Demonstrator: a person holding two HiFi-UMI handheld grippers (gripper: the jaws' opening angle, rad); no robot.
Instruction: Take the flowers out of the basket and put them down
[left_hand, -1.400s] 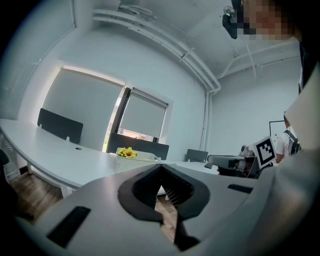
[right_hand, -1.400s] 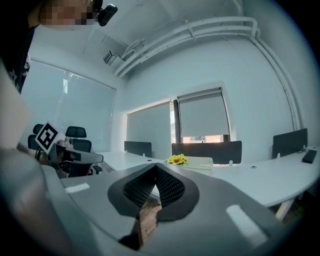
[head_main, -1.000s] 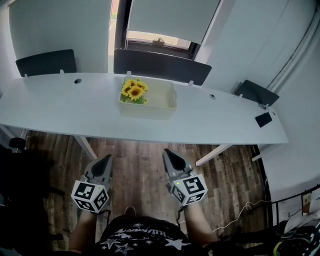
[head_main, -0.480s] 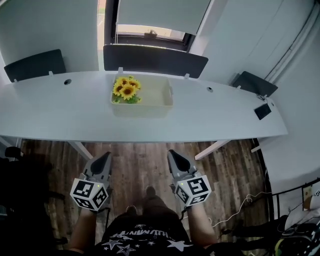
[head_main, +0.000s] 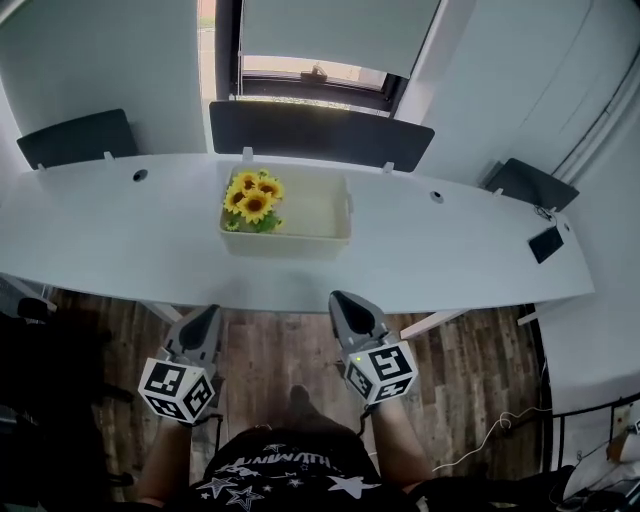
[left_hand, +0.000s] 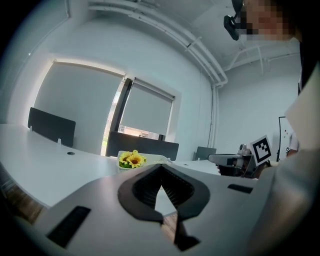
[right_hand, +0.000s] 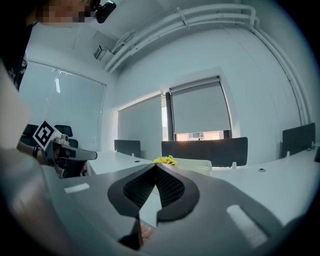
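We look steeply down from the head view. Both arms are held low and close to the body, below the near edge of the table and over a wooden floor. The left gripper sits at about 7 o'clock in the picture, and the right gripper at about 5 o'clock. Each points toward 12 o'clock, at the table, with its marker cube nearest the person. The right gripper reaches a little nearer the table edge than the left.

In the left gripper view, the left gripper has its jaws pressed together at the tips, with nothing between them. In the right gripper view, the right gripper also has its jaws pressed together and empty.

A pale, rectangular basket stands on the long white table, at 12 o'clock from the grippers and well apart from both. The flowers, yellow sunflowers with green leaves, are inside it, bunched at its 9 o'clock end. The rest of the basket looks bare. From here we cannot tell whether the stems stand up or lie flat.

Both gripper views show the flowers low and far off, just above the closed jaw tips. A dark divider panel runs along the far side of the table, behind the basket.
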